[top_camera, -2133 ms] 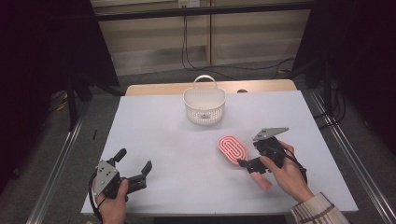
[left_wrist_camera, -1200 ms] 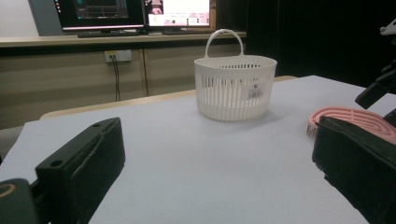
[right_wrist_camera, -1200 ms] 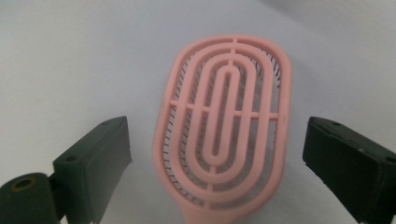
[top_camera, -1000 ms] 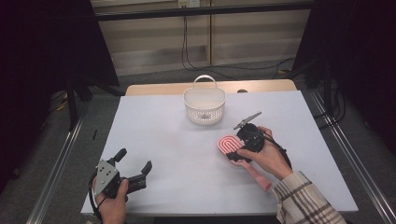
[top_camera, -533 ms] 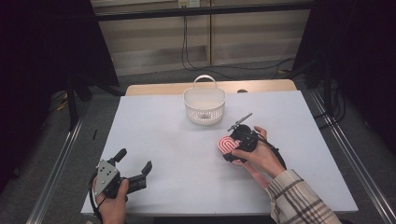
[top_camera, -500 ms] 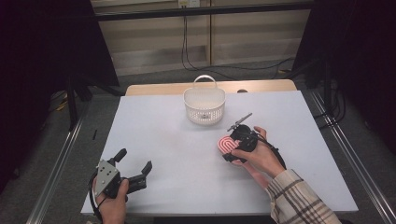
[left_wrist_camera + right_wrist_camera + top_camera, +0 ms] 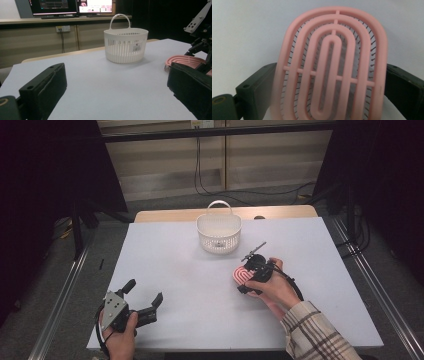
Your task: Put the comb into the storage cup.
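Observation:
A pink oval brush [image 7: 240, 274] with looped ribs lies flat on the white table [image 7: 175, 255], right of centre. My right gripper [image 7: 246, 278] is lowered over it, held by a hand in a plaid sleeve. In the right gripper view the brush [image 7: 332, 65] spans the whole gap, and the right gripper [image 7: 330, 68] stands open with one jaw at each long side. My left gripper [image 7: 145, 292] rests at the front left, open, nothing between its jaws. The left gripper view shows the brush [image 7: 185, 61] at its right edge.
A white slatted basket [image 7: 218, 232] with a handle stands at the middle back of the table, also in the left gripper view [image 7: 126, 45]. Metal rails run along both table sides. Monitors sit on a far desk.
My right gripper has moved left and down from beside the brush until it straddles it, then held almost still over the last half second. The left gripper stays put.

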{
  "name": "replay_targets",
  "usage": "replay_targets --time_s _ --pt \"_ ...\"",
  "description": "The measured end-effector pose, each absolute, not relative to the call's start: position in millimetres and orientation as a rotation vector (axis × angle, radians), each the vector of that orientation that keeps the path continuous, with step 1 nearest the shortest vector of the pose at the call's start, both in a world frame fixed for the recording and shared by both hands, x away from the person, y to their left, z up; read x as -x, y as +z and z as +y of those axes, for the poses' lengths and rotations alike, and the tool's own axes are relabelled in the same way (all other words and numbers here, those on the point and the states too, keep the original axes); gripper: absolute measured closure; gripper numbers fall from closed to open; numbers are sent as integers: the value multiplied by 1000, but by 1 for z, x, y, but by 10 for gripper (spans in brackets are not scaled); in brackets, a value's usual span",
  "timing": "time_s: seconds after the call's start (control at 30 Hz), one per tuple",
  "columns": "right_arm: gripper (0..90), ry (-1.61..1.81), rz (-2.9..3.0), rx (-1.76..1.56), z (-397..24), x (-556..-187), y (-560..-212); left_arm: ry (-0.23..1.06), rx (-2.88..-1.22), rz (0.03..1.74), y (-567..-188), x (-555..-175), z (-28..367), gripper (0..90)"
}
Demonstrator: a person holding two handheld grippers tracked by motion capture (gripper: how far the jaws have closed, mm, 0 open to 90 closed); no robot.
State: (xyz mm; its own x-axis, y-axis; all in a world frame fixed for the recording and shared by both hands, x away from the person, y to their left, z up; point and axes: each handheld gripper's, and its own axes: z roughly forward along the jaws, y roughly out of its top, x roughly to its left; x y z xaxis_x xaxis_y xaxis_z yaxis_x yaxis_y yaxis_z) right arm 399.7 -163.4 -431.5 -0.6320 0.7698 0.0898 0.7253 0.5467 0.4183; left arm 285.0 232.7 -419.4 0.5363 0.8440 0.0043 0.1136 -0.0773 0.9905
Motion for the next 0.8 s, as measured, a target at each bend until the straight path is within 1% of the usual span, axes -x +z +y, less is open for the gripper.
replay_targets --time_s 0.13,0.2,0.3,0.8 --pt "75 653 2657 -1270 -161 -398 -431 743 -1550 849 -420 -285 232 26" --pt "102 654 2654 -1269 -159 -398 -431 742 -1550 848 -420 -285 232 26" --pt "84 633 2658 -1279 -159 -399 -433 737 -1546 852 -420 -285 232 26" --pt "91 592 2661 -1290 -156 -401 -438 740 -1569 847 -420 -286 233 26"
